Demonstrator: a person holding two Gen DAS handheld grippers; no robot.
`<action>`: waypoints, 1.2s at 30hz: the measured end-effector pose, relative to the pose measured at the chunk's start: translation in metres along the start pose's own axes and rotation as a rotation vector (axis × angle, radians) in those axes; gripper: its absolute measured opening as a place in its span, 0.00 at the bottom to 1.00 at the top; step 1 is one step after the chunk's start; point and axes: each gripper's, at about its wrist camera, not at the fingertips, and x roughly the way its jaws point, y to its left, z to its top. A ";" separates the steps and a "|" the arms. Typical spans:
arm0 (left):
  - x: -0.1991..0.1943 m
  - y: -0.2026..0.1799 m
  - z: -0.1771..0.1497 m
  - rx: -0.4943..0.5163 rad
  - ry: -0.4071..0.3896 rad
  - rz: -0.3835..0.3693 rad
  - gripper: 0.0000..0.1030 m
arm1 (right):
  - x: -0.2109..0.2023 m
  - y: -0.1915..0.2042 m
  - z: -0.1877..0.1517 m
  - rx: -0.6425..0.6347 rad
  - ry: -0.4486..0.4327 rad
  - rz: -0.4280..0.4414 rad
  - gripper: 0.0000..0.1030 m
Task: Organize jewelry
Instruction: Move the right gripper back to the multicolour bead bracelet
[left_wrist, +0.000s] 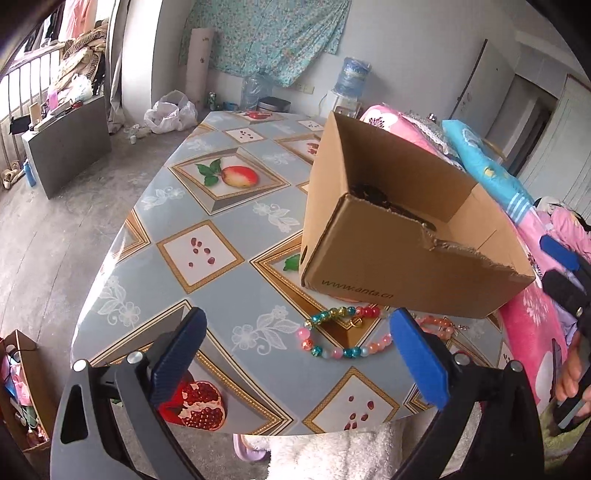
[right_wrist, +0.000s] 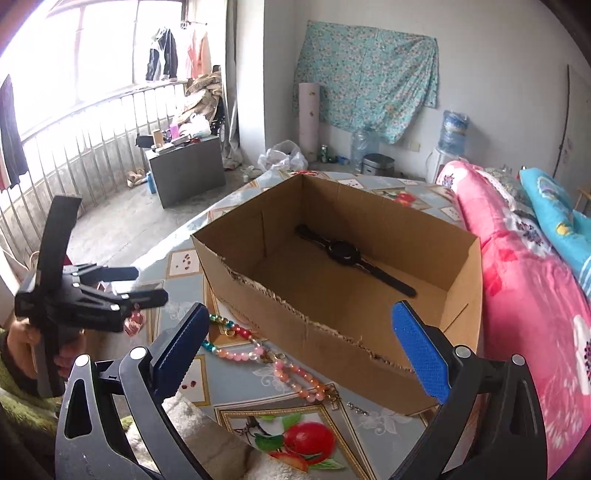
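Hovering above the near edge of the bench (left_wrist: 221, 206), the left tool (left_wrist: 295, 350) had its blue fingers (left_wrist: 419, 360) spread wide apart with nothing between them, and a multicoloured bead bracelet (left_wrist: 332, 332) lay on the fruit-patterned oilcloth just ahead of them. A second, pink-and-orange bead bracelet (left_wrist: 439, 326) lay beside it to the right, close against the front wall of an open cardboard box (left_wrist: 369, 258) with a torn top edge. From the right wrist view, the right tool (right_wrist: 299, 347) was likewise held open and empty, raised near the box's torn front rim (right_wrist: 332, 332). Inside the box a black wristwatch (right_wrist: 345, 253) lay flat on the floor of the carton, strap stretched out. Both bracelets (right_wrist: 258, 350) were strung along the bench just outside the box. The left tool (right_wrist: 147, 286) showed at the left of that view, gripped in the person's hand (right_wrist: 26, 350). A pink floral quilt (right_wrist: 524, 295) lay to the right of the box.
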 end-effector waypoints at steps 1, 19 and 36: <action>-0.001 0.001 0.000 -0.004 -0.007 -0.011 0.95 | 0.000 0.001 -0.007 0.000 -0.002 -0.002 0.92; 0.073 -0.022 -0.014 0.217 0.115 0.156 0.95 | 0.043 0.007 -0.055 0.214 0.191 0.140 0.66; 0.080 -0.010 -0.029 0.271 0.224 0.144 0.95 | 0.060 0.017 -0.056 0.236 0.244 0.228 0.43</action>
